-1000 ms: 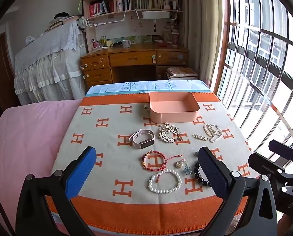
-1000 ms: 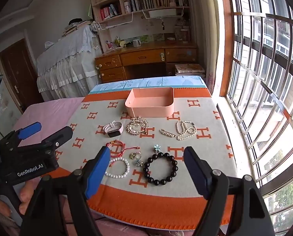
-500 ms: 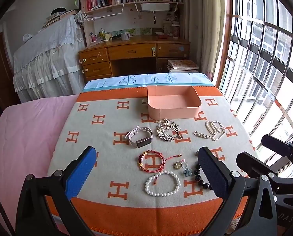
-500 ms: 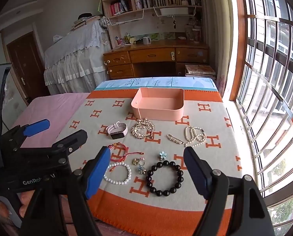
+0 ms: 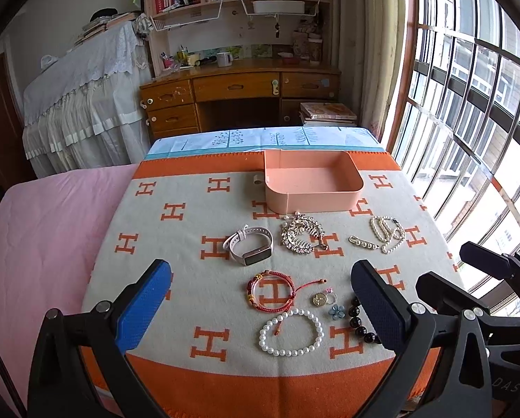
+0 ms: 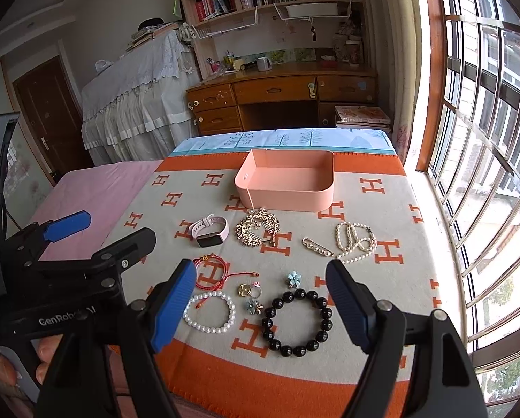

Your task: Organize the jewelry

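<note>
Jewelry lies on an orange and cream blanket. A pink tray stands empty at the far side. Nearer lie a white watch, a rhinestone comb, a pearl necklace and a gold clip. Closest are a red cord bracelet, a white pearl bracelet, small charms and a black bead bracelet. My left gripper is open above the near edge. My right gripper is open above the black beads.
A pink bedsheet lies left of the blanket. A wooden desk with bookshelves stands behind. A barred window runs along the right. The right gripper shows at the right edge of the left wrist view.
Both grippers have risen and pulled back a little, so the jewelry sits lower and farther in view. Nothing on the blanket has moved.
</note>
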`<state>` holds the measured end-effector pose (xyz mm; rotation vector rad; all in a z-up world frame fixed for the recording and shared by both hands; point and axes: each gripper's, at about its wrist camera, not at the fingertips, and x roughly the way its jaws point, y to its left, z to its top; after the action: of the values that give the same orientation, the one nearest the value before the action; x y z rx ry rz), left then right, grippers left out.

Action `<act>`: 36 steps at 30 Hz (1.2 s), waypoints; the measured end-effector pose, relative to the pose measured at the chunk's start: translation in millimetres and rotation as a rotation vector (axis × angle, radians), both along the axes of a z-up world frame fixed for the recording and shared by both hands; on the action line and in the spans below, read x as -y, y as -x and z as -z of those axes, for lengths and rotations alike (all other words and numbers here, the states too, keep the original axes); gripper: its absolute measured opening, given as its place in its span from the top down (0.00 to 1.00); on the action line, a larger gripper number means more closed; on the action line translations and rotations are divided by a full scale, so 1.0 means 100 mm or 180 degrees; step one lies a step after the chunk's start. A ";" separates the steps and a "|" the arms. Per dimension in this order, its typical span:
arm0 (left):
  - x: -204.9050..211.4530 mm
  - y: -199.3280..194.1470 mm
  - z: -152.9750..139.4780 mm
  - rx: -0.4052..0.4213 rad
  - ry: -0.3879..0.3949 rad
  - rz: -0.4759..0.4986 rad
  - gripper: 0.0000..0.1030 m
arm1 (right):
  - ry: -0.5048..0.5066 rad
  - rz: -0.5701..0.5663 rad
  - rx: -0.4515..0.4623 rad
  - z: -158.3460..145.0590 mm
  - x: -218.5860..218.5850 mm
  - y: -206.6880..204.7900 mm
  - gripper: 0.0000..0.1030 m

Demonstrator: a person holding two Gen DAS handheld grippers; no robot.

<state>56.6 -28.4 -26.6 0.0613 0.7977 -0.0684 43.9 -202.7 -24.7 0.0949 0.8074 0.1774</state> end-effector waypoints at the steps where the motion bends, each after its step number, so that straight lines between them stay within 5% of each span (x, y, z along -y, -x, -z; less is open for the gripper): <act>1: -0.02 0.00 -0.01 -0.0012 -0.0003 -0.0005 0.01 | 0.0001 0.0001 -0.0005 0.01 0.00 -0.01 0.25; 21: 0.04 0.02 0.01 -0.0038 0.0011 0.0079 0.01 | -0.0045 -0.0003 -0.0050 0.02 0.01 -0.02 0.25; 36: -0.10 -0.27 0.06 -0.0373 0.0206 0.0305 0.01 | -0.0098 0.0033 -0.0136 0.02 0.10 -0.09 0.25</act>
<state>83.6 -18.2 -32.7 0.0346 0.9090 -0.1899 52.9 -212.5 -26.5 0.1322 0.8468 0.1785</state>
